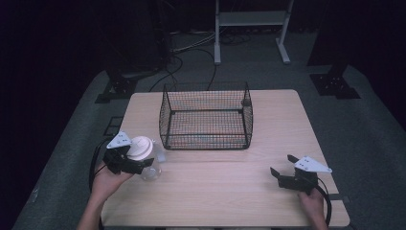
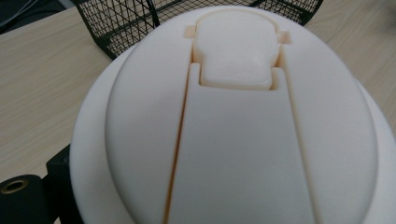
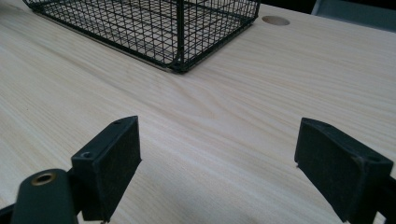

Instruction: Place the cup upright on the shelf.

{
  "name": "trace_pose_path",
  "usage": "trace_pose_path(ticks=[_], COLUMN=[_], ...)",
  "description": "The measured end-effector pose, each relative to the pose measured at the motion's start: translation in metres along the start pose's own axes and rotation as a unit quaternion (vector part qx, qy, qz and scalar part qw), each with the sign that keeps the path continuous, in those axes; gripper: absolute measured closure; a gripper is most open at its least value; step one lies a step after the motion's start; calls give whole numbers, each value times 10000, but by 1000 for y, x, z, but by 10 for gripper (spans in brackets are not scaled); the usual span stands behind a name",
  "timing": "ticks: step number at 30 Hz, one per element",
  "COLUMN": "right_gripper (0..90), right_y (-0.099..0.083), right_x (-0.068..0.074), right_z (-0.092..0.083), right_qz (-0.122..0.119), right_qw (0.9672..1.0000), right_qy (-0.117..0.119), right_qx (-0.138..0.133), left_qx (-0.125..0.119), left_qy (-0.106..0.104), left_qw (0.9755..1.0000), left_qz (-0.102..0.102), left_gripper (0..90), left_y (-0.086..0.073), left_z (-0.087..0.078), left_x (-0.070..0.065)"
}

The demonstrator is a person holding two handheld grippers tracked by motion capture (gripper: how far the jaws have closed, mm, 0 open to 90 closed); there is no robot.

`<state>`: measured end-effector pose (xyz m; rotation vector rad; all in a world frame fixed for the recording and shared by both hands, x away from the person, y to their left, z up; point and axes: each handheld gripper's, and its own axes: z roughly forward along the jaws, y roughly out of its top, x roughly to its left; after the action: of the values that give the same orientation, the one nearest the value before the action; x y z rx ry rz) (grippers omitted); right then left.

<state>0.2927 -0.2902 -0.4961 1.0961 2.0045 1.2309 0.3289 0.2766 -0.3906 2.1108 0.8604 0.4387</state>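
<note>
At near left of the pale wood-grain worktop (image 1: 225, 187): left gripper (image 1: 128, 162), fingers closed on a clear jar (image 1: 149, 168) with a smooth, round cream lid (image 2: 233, 126), standing on the wood. Near right: right gripper (image 1: 283, 173), flat black fingers (image 3: 108, 163) spread wide, holding nothing. Beyond, mid-worktop: rectangular black wire-mesh basket (image 1: 207, 139). Farther: grey carpet (image 1: 368, 129), dark room.

My surface (image 3: 261, 93): pale wood grain, matt. Basket (image 1: 206, 117): black wire mesh. Lid (image 2: 233, 130): smooth cream plastic; my fingers (image 3: 109, 163): matt black.
</note>
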Motion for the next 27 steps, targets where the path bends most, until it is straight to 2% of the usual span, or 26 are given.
trace_pose_path(ticks=[7,11,16,23,27], right_gripper=[135,135,135,135,135], right_y=[0,0,0,0,0], right_x=[0,0,0,-1,0], right_z=[0,0,0,0,0], right_qz=[7,13,16,19,14], right_qw=[10000,10000,10000,10000,10000], right_qy=[1,0,1,8,7], right_qx=[-8,-16,-20,-28,-33], left_qx=[-11,-28,-21,46,34], left_qy=[1,-5,-135,-416,-537], left_qw=[10000,9999,9992,9970,9957], left_qz=[42,153,383,657,756], left_gripper=[52,52,52,52,52], left_y=[3,10,23,44,53], left_z=[-2,-7,-10,-1,3], left_x=[-2,-7,-18,-37,-42])
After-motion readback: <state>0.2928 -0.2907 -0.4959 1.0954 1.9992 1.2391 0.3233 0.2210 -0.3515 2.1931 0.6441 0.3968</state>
